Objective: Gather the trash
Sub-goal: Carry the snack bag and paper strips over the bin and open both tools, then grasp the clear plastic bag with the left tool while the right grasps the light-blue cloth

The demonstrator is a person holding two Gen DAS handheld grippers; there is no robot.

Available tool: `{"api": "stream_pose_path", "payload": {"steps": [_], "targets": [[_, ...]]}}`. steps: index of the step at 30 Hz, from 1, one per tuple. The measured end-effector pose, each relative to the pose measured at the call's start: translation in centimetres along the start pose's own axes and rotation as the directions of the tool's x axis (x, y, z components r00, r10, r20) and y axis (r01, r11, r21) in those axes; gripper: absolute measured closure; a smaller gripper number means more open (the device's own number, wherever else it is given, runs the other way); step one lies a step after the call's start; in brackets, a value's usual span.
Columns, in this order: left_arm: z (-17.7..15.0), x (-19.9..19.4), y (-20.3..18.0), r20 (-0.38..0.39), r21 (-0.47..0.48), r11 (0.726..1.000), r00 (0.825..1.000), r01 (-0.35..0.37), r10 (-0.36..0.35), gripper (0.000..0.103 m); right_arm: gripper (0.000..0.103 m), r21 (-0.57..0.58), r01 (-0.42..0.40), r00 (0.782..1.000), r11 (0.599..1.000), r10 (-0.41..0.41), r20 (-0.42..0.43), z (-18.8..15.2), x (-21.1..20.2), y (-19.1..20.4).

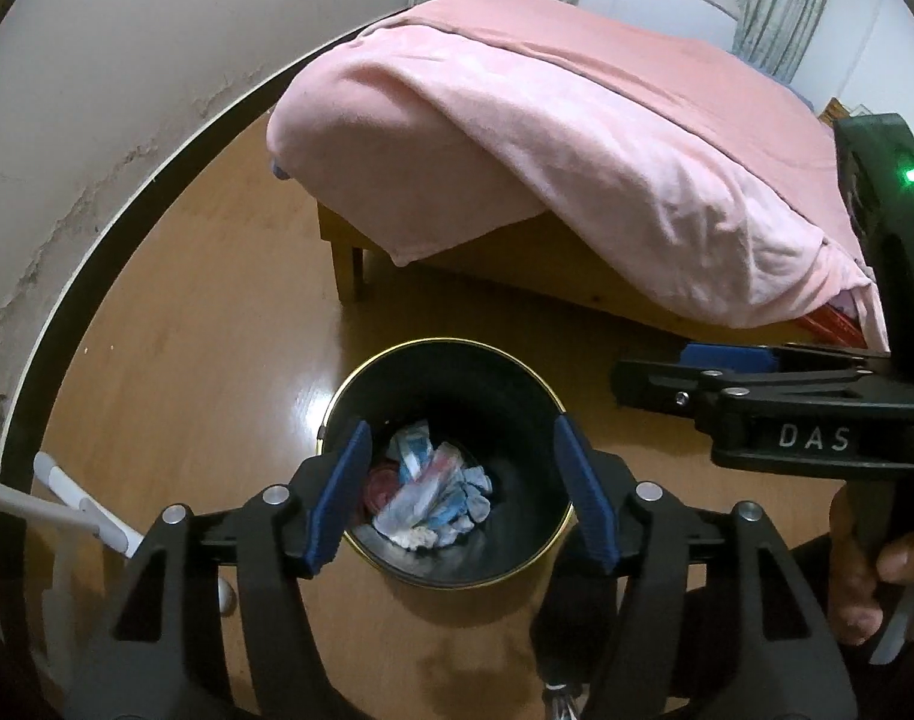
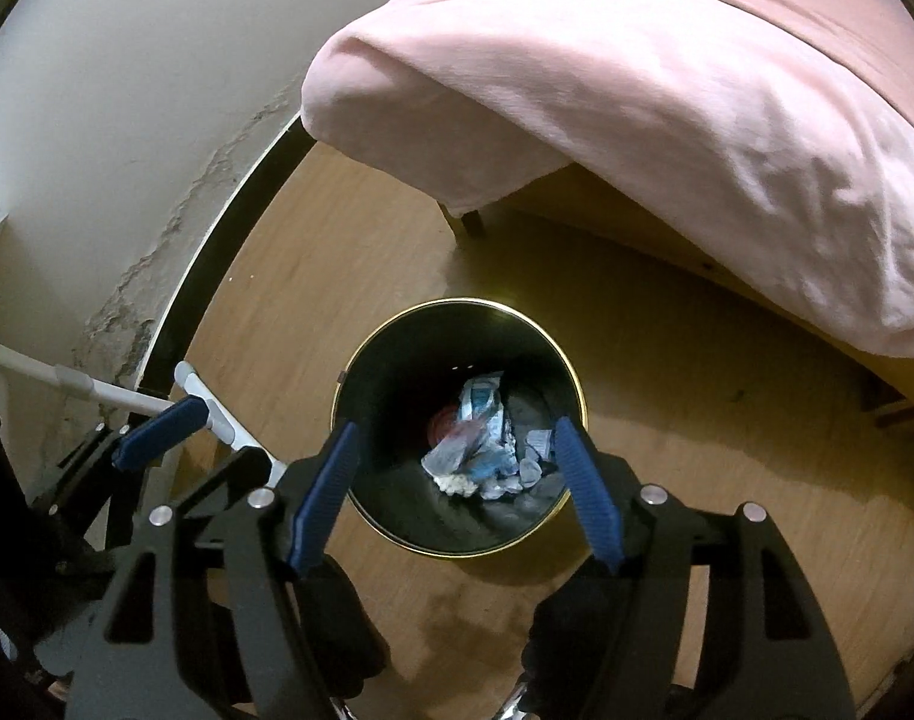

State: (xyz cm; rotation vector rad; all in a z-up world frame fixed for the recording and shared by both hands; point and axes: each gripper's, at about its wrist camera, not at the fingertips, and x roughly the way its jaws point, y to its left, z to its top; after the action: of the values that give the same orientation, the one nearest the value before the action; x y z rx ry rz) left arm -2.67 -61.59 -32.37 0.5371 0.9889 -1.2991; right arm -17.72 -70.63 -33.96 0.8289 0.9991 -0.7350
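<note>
Dim indoor light (fisheye-warped edges)

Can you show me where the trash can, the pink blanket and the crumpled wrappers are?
trash can [image 2: 568,372], right wrist view, gold rim.
pink blanket [image 1: 577,138], left wrist view, top.
crumpled wrappers [image 1: 427,489], left wrist view, middle of pile.

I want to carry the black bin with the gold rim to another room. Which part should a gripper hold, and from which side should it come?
Probably best to grip the gold rim of the bin, coming straight down from above. The bin stands upright and open, so one finger can go inside the wall and one outside. The round body looks wider than the open left gripper, so clamping across it seems unlikely to work. The trash lies low, clear of the rim.
</note>
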Motion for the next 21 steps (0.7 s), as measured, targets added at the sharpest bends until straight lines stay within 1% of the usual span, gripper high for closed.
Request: {"api": "stream_pose_path", "payload": {"steps": [2, 4, 6, 7, 8, 11, 14, 15, 16, 17, 18, 19, 21], "targets": [[0.0, 0.0, -0.1, 0.001, 0.001, 1.0, 1.0, -0.003, 0.003, 0.038, 0.037, 0.002, 0.003, 1.0, 1.0, -0.003, 0.001, 0.0, -0.2, -0.1], [0.0, -0.1, -0.2, 0.006, 0.004, 1.0, 1.0, -0.008, 0.008, 0.034, 0.037, 0.007, 0.004, 1.0, 1.0, -0.004, 0.004, -0.3, -0.5, 0.0], [-0.1, -0.5, -0.1, 0.011, 0.006, 1.0, 1.0, -0.024, 0.024, 0.026, 0.033, 0.005, 0.005, 1.0, 1.0, -0.006, 0.013, -0.2, -0.9, 0.0], [-0.1, -0.9, -0.1, 0.016, 0.003, 1.0, 0.999, -0.03, 0.03, 0.024, 0.029, 0.003, 0.006, 1.0, 1.0, -0.006, 0.02, -0.1, -1.1, -0.1], [-0.2, -1.4, 0.0, 0.02, 0.0, 0.999, 0.999, -0.033, 0.033, 0.022, 0.028, 0.0, 0.01, 1.0, 1.0, -0.01, 0.029, -0.2, -1.4, 0.1], [-0.2, -4.1, 0.3, 0.03, 0.001, 0.999, 0.999, -0.036, 0.036, 0.021, 0.028, -0.006, 0.007, 0.999, 1.0, -0.006, 0.047, -0.3, -2.5, 0.7], [-0.5, -9.2, 1.1, 0.085, 0.011, 0.998, 0.995, -0.057, 0.056, 0.021, 0.028, -0.028, -0.016, 0.996, 0.999, 0.019, 0.083, 0.0, -4.7, 2.1], [-0.6, -11.8, 1.6, 0.107, 0.005, 0.997, 0.992, -0.072, 0.071, 0.021, 0.028, -0.054, -0.015, 0.994, 0.998, 0.02, 0.104, 0.2, -5.7, 3.1], [-0.7, -13.6, 2.0, 0.12, -0.001, 0.997, 0.99, -0.079, 0.079, 0.021, 0.028, -0.085, -0.01, 0.992, 0.996, 0.021, 0.126, 0.4, -6.7, 4.1], [-0.7, -16.1, 2.5, 0.136, -0.014, 0.996, 0.986, -0.092, 0.093, 0.021, 0.028, -0.129, -0.009, 0.988, 0.992, 0.029, 0.154, 0.6, -8.2, 5.8], [-0.9, -19.3, 3.1, 0.155, -0.022, 0.995, 0.983, -0.097, 0.099, 0.021, 0.028, -0.16, -0.023, 0.984, 0.987, 0.051, 0.171, 0.7, -9.5, 7.3], [-1.0, -21.3, 3.5, 0.169, -0.026, 0.994, 0.98, -0.104, 0.107, 0.021, 0.028, -0.181, -0.038, 0.981, 0.983, 0.071, 0.18, 0.8, -10.3, 8.5], [-1.7, -26.7, 4.6, 0.217, -0.045, 0.991, 0.967, -0.127, 0.133, 0.017, 0.028, -0.24, -0.081, 0.972, 0.967, 0.13, 0.198, 1.1, -12.7, 11.9]]}}
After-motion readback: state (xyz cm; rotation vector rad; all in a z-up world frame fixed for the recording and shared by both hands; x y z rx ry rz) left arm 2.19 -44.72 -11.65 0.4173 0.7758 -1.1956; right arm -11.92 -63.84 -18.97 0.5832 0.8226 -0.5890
